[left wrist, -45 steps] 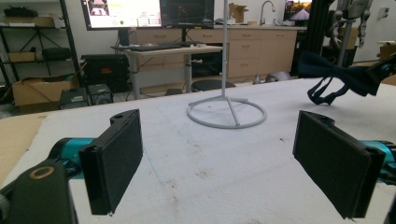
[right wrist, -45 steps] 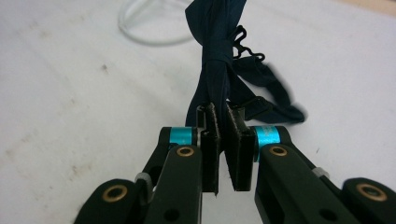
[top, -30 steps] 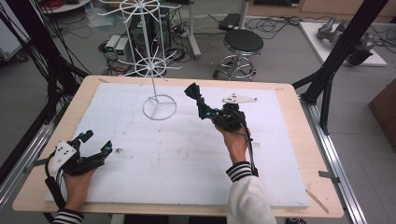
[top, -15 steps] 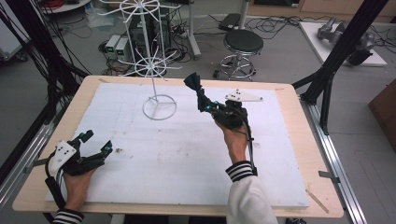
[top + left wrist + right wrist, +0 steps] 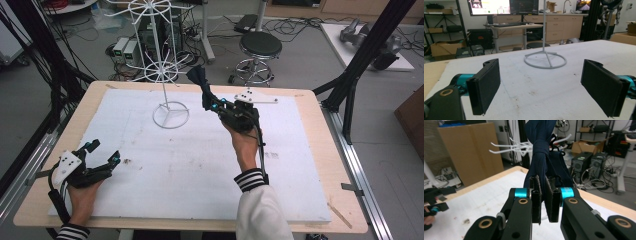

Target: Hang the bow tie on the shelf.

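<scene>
Standing on grey floor (image 5: pixel 300 60): black stool (image 5: pixel 260 46), cardboard boxes (image 5: pixel 466 150), wooden cabinets (image 5: pixel 554 27), monitors glowing (image 5: pixel 489 7).

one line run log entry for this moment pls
right tool: shut on dark blue cloth, raised by white wire rack | left tool: open, empty, low over white foam board

Navy cloth (image 5: pixel 541 147); white wire rack (image 5: pixel 162 65) (white pad (image 5: pixel 190 165) too); striped cuffs (image 5: pixel 250 179)
</scene>
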`<state>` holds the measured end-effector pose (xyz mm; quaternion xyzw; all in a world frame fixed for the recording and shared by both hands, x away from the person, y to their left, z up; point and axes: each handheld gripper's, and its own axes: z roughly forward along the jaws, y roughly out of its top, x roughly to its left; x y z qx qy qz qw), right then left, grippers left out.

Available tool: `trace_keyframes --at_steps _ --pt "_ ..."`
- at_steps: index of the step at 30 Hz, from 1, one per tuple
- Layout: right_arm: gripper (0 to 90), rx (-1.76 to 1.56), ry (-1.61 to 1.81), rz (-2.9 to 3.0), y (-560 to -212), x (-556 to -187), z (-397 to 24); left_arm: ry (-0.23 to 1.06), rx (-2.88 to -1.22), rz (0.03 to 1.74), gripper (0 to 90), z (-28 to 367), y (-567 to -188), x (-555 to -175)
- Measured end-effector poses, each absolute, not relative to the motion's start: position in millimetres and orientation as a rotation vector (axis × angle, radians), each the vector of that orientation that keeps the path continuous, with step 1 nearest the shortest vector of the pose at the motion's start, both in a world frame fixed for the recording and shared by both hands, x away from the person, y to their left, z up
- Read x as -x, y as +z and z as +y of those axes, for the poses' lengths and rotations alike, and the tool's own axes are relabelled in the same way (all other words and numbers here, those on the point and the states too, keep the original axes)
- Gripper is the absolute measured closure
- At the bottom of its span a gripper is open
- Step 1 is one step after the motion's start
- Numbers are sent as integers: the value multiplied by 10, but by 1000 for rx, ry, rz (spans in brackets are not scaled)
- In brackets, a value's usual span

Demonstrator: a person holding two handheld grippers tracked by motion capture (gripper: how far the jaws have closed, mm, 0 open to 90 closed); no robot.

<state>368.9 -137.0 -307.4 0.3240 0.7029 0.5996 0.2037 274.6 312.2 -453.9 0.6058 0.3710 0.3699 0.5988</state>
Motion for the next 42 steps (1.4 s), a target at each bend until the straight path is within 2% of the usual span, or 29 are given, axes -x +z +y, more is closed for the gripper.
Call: trace_keyframes --at_steps 24,42 --pt "849 -819 1731 1875 -2864 -3672 -1048 855 -1403 861 163 3124 -4539 -2748" --pt "848 -788 1672 1877 -2861 -3743 -726 855 -1400 861 163 3128 -4540 -2748"
